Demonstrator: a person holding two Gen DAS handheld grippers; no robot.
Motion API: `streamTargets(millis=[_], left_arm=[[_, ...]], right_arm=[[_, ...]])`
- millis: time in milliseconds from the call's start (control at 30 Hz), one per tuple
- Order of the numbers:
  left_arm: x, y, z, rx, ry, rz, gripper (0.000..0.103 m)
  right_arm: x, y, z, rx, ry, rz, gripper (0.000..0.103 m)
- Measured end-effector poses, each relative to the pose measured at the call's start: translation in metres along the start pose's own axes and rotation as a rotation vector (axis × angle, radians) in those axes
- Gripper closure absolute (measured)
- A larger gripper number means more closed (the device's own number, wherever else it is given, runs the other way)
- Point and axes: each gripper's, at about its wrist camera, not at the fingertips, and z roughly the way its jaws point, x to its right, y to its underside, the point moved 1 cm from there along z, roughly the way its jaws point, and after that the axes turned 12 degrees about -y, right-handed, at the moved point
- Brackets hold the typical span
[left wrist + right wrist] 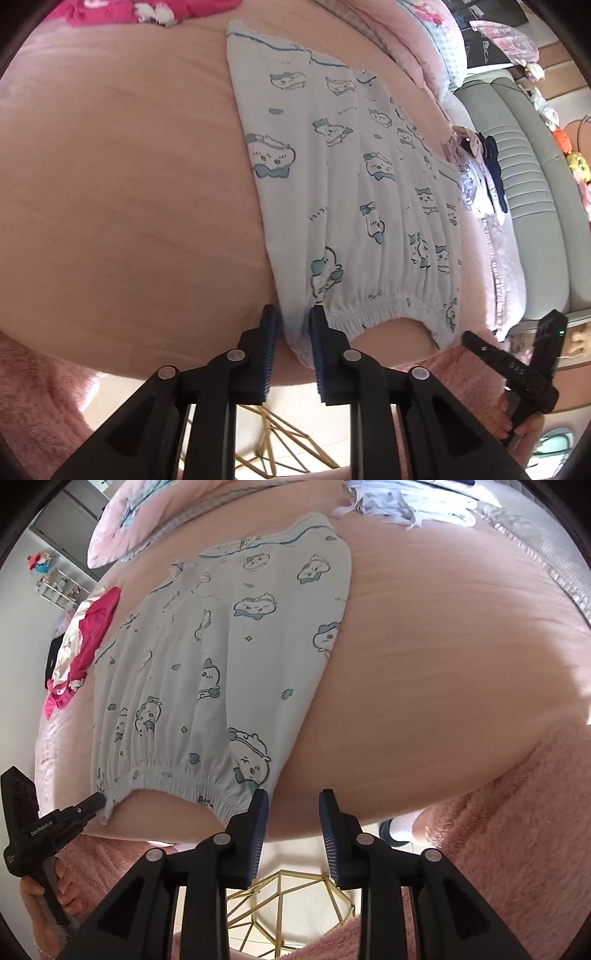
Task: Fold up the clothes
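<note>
Jaws parted on both tools: the left gripper (293,325) straddles one corner of the elastic waistband with cloth between its pads, though whether they pinch it is hard to tell; the right gripper (293,808) stands released just off the opposite corner. Pale blue pyjama shorts (354,177), soft cotton printed with cartoon animals, lie flat on a smooth pink bedsheet (118,177), their gathered waistband at the near edge. By the look of it, the fold has not begun; next, both corners need a firm pinch before lifting.
</note>
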Motion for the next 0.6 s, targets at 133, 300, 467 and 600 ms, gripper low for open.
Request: streamTargets(millis=[133, 300, 467, 600], left_arm=[[0.0, -0.007, -0.018, 0.095, -0.081, 0.05, 0.072], [0.016, -0.023, -0.018, 0.145, -0.104, 0.129, 0.072], [0.033, -0.046, -0.012, 0.181, -0.135, 0.236, 0.072], [0.032, -0.077, -0.005, 0.178, -0.164, 0.261, 0.072]], right_arm=[[-0.012, -0.007, -0.026, 0.085, 0.032, -0.085, 0.075], [-0.044, -0.021, -0.009, 0.077, 0.001, -0.153, 0.075], [-0.091, -0.032, 0.029, 0.037, -0.001, -0.309, 0.075], [-0.12, -0.049, 0.062, -0.017, 0.005, -0.392, 0.075]])
